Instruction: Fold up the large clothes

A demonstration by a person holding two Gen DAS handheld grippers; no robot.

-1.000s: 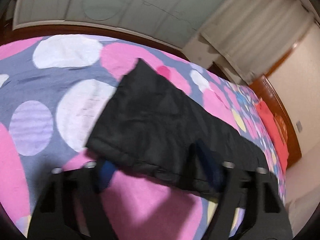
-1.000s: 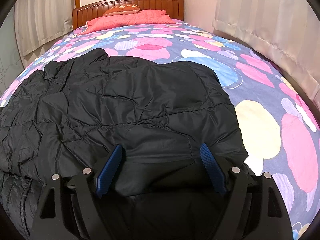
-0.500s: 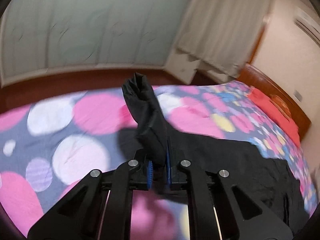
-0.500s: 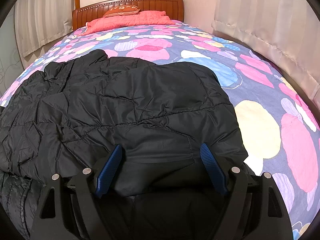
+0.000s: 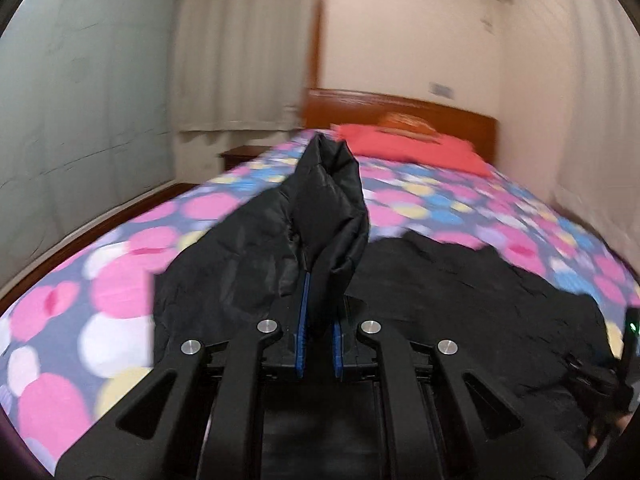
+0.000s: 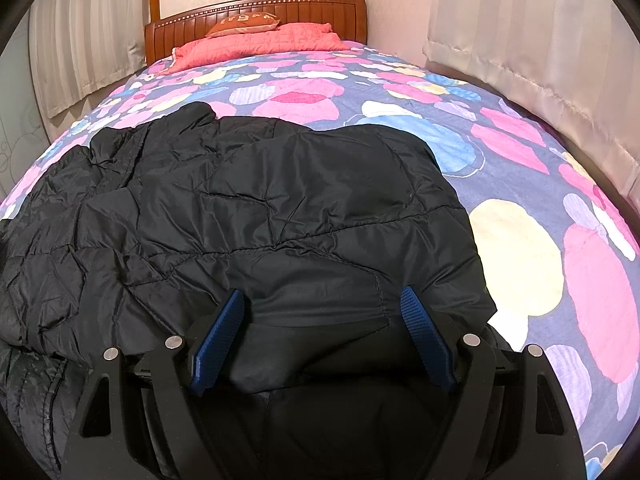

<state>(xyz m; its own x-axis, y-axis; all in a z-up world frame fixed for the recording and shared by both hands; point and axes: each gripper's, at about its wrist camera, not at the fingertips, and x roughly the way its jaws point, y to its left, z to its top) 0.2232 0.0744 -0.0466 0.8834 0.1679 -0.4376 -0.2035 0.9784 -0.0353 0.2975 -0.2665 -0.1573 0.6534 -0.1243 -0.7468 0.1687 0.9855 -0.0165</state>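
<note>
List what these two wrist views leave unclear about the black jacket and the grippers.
- Left wrist view: motion blur smears the bedspread; which part of the black jacket the left gripper pinches is unclear.
- Right wrist view: the right gripper hides the jacket's near edge; contact is unclear.
- The jacket's left side is cut off.

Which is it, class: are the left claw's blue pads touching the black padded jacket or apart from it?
Touching. The left wrist view shows the left claw shut, with a fold of the black padded jacket pinched between its blue pads and standing up above them.
</note>
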